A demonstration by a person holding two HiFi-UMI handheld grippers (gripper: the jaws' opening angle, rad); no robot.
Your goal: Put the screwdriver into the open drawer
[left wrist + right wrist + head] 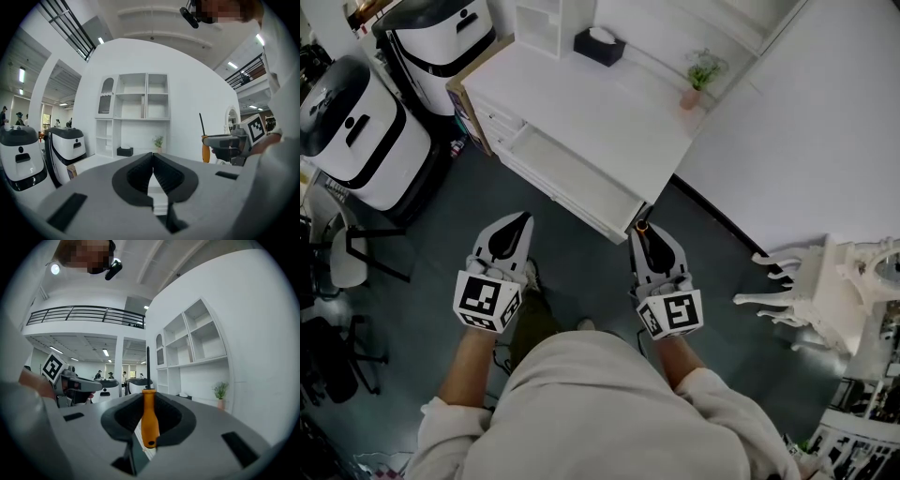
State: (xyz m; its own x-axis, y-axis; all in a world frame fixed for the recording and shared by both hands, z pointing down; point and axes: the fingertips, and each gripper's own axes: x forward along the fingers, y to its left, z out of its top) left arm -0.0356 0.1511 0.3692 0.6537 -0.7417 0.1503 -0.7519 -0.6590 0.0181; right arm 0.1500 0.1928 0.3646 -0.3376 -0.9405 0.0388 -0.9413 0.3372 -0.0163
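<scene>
My right hand-held gripper (643, 232) was closed on the orange plastic handle of the black-shafted screwdriver (149, 420). The shaft stood toward 12 o'clock in the right gripper view, crosswise to the jaws. My left hand-held gripper (521, 221) had its jaws together on nothing. In the head view the open white drawer (567, 171) of the white bench (600, 108) lay at about 11 o'clock from the right hand-held gripper, its long axis running from 10 to 4 o'clock. I judged the right hand the nearer one.
</scene>
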